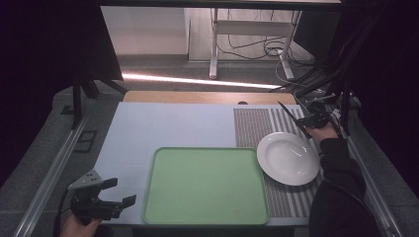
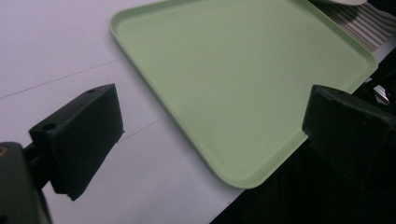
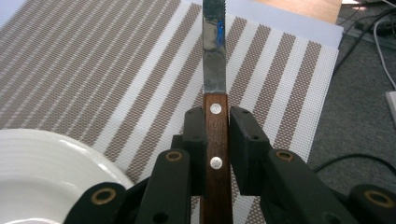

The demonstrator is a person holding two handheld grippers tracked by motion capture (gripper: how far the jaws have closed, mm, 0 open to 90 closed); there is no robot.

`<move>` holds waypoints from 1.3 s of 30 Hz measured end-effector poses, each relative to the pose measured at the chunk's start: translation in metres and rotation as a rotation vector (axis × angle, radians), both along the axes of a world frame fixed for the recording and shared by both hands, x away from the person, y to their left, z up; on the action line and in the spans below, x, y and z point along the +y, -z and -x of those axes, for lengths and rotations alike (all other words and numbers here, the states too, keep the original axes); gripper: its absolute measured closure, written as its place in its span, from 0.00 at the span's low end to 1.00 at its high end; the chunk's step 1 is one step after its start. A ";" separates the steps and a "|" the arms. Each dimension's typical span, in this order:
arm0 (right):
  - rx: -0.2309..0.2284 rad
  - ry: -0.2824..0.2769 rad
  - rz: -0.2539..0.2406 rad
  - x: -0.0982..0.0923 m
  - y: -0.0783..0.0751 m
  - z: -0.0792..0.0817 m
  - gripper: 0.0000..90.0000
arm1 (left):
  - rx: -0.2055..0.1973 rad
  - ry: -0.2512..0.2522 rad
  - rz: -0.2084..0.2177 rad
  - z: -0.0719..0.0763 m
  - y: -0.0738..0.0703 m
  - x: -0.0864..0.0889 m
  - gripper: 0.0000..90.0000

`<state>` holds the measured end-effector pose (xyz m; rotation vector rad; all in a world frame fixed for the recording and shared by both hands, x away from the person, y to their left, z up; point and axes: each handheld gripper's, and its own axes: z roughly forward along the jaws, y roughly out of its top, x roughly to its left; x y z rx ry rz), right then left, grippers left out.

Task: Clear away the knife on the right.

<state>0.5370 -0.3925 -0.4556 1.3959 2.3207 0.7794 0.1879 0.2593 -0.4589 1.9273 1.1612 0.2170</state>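
Note:
A knife (image 3: 216, 107) with a brown riveted wooden handle and a steel blade points away over the striped placemat (image 3: 93, 70). My right gripper (image 3: 217, 135) is shut on its handle, jaws pressed on both sides. From above, the right gripper (image 1: 307, 120) hovers at the table's far right, just beyond the white plate (image 1: 288, 158), and the knife (image 1: 289, 116) slants to the upper left. My left gripper (image 1: 118, 191) rests at the near left, jaws spread wide with nothing between them, beside the green tray (image 1: 206, 185). The green tray (image 2: 243, 70) lies between those black jaws, farther off.
The striped placemat (image 1: 257, 126) covers the right part of the pale blue table cover (image 1: 163, 126). The white plate (image 3: 42, 172) sits on it at the lower left of the right gripper view. Cables and a desk frame (image 1: 257, 39) lie on the floor beyond the table.

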 end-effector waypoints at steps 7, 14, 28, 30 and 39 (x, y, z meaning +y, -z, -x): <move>-0.010 -0.036 -0.017 0.008 -0.009 0.014 0.86 | -0.001 -0.001 -0.001 0.000 0.000 0.000 0.05; -0.012 -0.103 -0.022 0.026 -0.014 0.033 0.86 | -0.002 -0.002 0.000 0.000 0.000 0.000 0.05; 0.007 -0.255 -0.055 0.079 -0.012 0.087 0.86 | -0.002 -0.002 -0.004 0.000 0.000 0.000 0.05; 0.005 -0.273 -0.060 0.087 -0.012 0.096 0.86 | 0.000 -0.003 -0.006 0.000 0.000 0.000 0.05; -0.011 -0.374 -0.047 0.120 -0.009 0.136 0.86 | -0.001 -0.007 -0.006 0.000 0.000 0.000 0.05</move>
